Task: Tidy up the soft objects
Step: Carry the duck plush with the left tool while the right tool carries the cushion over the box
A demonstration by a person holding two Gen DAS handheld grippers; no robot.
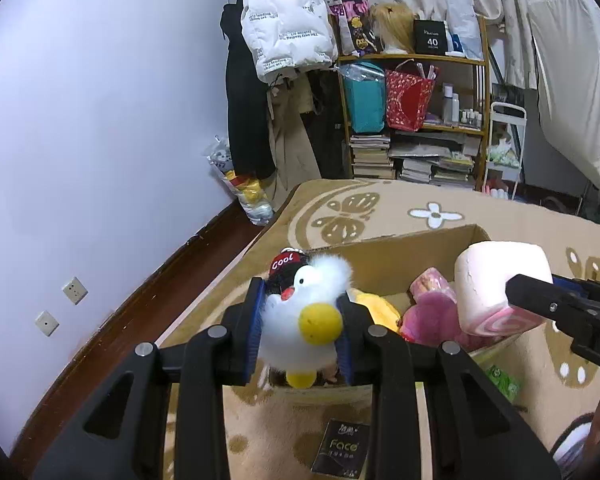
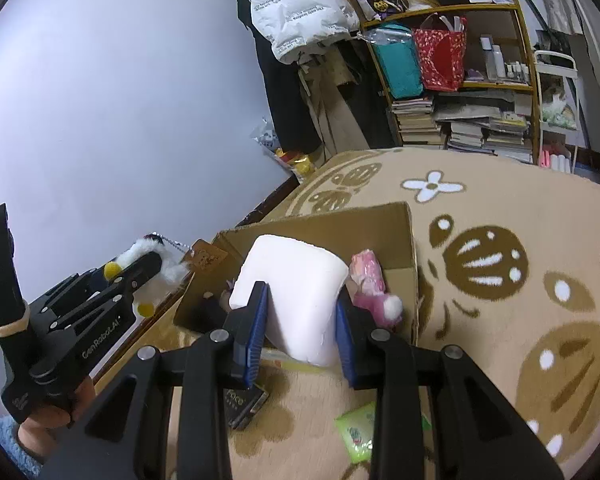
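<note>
Left gripper (image 1: pixel 300 332) clamps duck (image 1: pixel 306 312), box rim (image 1: pixel 400 238) — ahead

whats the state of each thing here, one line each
left tongs: shut on the duck toy
duck toy: gripped, held above the box
right tongs: shut on the foam roll
foam roll: gripped, held above the box
cardboard box: open, toys inside
pink toy: lying in the box

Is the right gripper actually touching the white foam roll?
Touching. The right wrist view shows the right gripper with both blue pads pressed against the sides of the white foam roll, holding it over the cardboard box.
</note>
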